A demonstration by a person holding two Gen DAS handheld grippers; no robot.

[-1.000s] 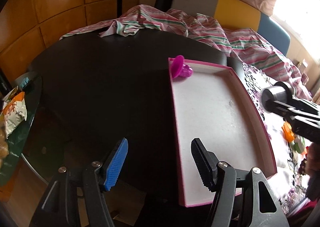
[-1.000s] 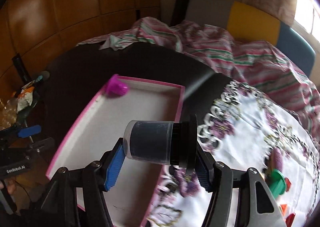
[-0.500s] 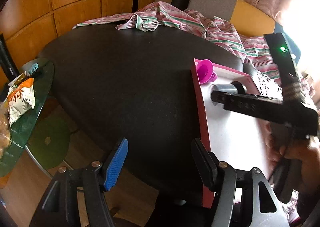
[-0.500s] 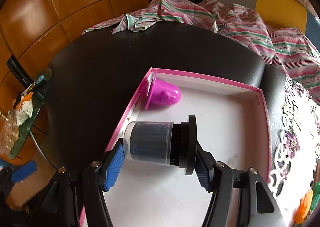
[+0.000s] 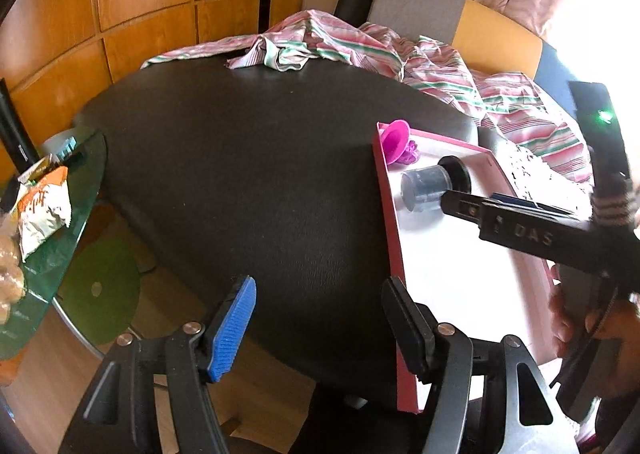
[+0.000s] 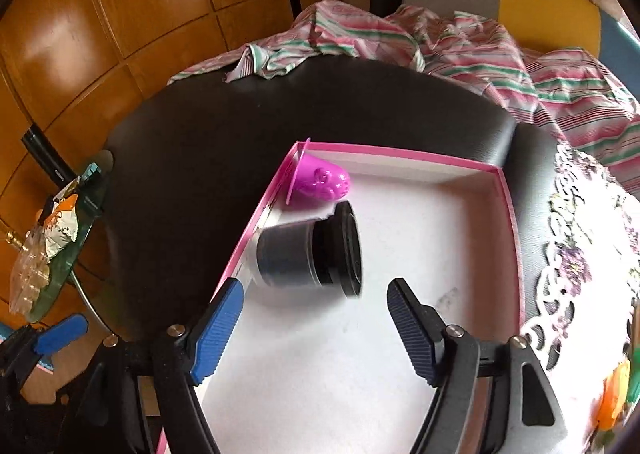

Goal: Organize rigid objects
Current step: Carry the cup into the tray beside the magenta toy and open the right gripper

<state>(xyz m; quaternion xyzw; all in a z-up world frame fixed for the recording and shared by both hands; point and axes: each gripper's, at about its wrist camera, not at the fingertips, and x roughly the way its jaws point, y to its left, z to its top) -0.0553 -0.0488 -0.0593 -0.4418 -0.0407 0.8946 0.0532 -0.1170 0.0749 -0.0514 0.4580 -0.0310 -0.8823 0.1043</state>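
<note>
The right tongs (image 6: 316,330) stood spread and their jaws were opening, with nothing pinched: the jar (image 6: 308,254) lay just ahead of the tips, clear of both pads. The left tongs (image 5: 320,326) were spread about halfway and held nothing, hanging over the black desk (image 5: 240,182) with the box (image 5: 386,206) edge beside their dark pad.

The jar lay on its side on the white floor of the pink-rimmed box (image 6: 400,156), its clear, dark-filled body pointing to the left of the right tongs and its black lid to the right. It looked slightly blurred. Just beyond it, in the far left corner of the box, a pink toy cup (image 6: 320,182) lay tipped over; whether the two touched could not be told.

The left wrist view alone showed the right tongs from the side, one black finger (image 5: 520,222) reaching toward the jar (image 5: 424,186), and the hand (image 5: 592,334) gripping the handle. The right wrist view alone showed the whole box interior, the patterned cloth (image 6: 568,262) to the right of the tongs, and small orange and green toys (image 6: 616,386) at the far right edge.
</note>
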